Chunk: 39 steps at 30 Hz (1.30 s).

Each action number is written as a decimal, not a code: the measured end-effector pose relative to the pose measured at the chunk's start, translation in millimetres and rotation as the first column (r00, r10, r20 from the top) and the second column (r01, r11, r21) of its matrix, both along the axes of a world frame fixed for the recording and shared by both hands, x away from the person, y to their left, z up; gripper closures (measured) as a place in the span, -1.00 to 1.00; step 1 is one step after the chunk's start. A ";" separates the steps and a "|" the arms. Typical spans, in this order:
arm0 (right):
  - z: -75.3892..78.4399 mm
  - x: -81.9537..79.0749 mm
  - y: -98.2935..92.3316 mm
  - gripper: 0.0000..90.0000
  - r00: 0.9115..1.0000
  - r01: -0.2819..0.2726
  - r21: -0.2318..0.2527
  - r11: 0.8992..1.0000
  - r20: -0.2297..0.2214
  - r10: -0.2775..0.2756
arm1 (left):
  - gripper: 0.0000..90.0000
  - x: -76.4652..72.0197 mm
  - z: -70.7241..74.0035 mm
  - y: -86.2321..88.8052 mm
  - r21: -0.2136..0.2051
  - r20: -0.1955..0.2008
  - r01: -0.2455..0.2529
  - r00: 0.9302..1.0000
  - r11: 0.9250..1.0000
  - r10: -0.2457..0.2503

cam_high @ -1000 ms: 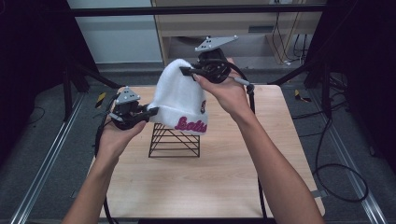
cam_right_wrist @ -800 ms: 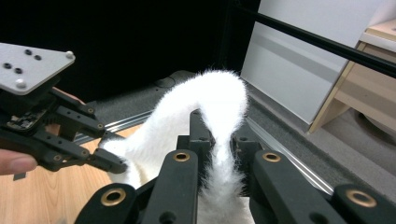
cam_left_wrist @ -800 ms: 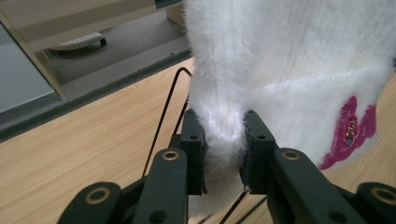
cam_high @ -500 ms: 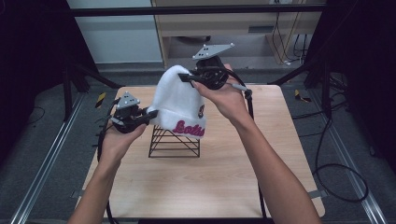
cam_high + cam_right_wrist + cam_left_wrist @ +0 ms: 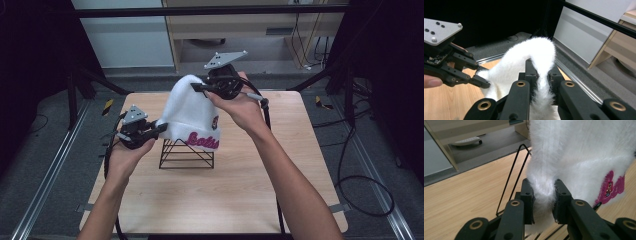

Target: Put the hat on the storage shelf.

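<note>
You held white fluffy knit hat with pink lettering [image 5: 192, 117] above black wire stand [image 5: 186, 154]: left gripper [image 5: 159, 128] clamped on brim, right gripper [image 5: 196, 87] clamped on crown. Hat not yet resting on stand.

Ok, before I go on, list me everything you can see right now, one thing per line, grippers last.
beanie: one, fluffy white with pink lettering, held up over the wire stand between the two grippers.
wire stand: one, black, on the table near its middle, under the beanie.
table: one, light wood, in front of the person.
cabinet: one, beige, on the floor beyond the table.
left gripper: one, black, jaws clamped on the beanie's lower edge.
right gripper: one, black, jaws clamped on the beanie's top, raised above the table's far side.
</note>
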State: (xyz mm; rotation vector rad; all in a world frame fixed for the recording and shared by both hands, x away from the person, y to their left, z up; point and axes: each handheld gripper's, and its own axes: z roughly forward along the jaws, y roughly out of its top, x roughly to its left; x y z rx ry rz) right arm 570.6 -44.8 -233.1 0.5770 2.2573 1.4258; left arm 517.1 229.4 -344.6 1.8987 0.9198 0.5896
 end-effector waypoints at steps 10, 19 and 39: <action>-11.7 -3.3 7.1 0.85 1.000 -0.019 -0.006 1.000 -0.013 0.019 | 0.63 -4.4 -14.8 6.1 -0.009 -0.008 0.000 1.000 1.000 0.000; -13.9 -11.3 15.2 0.85 0.999 -0.039 -0.035 0.999 -0.008 0.039 | 0.63 -5.3 -26.4 14.3 -0.023 -0.020 -0.013 1.000 1.000 0.013; -23.9 -23.7 25.6 0.84 0.998 -0.056 -0.107 0.993 -0.031 0.053 | 0.63 -14.1 -45.5 23.7 -0.023 -0.026 -0.011 1.000 1.000 0.010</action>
